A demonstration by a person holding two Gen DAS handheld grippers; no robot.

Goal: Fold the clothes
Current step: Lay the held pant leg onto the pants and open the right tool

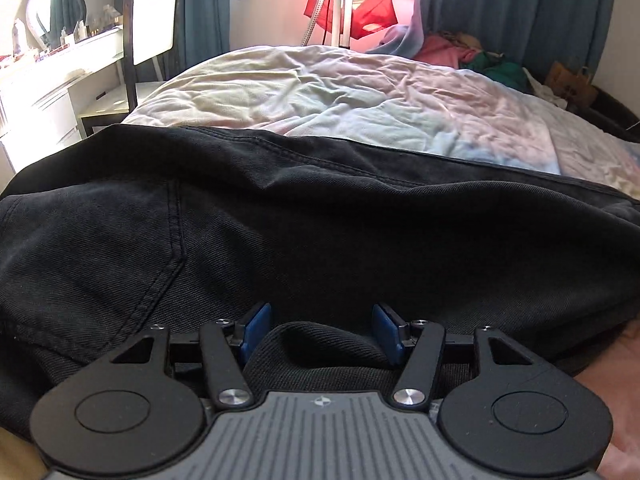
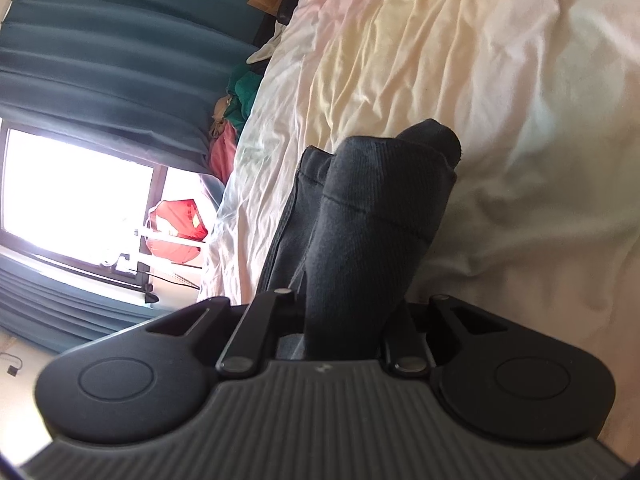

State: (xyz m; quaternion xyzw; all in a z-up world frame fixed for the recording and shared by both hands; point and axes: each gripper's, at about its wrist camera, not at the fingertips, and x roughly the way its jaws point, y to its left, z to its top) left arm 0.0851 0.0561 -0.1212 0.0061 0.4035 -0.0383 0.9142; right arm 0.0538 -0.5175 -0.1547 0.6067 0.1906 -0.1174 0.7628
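Left tool over unlabelled black jeans, bed beyond.

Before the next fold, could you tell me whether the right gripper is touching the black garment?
Touching: the right wrist view shows a bunched fold of the black garment pinched between the right gripper's jaws.

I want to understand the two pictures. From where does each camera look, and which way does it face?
Left wrist: sits on the left gripper, looks across the black jeans and the bed toward the window; its blue fingers stand apart around a fold.
Right wrist: sits on the right gripper, rolled sideways, looks along the bed; bunched black jeans rise between its fingers.
Shared: jeans, bed, red bag, curtains.
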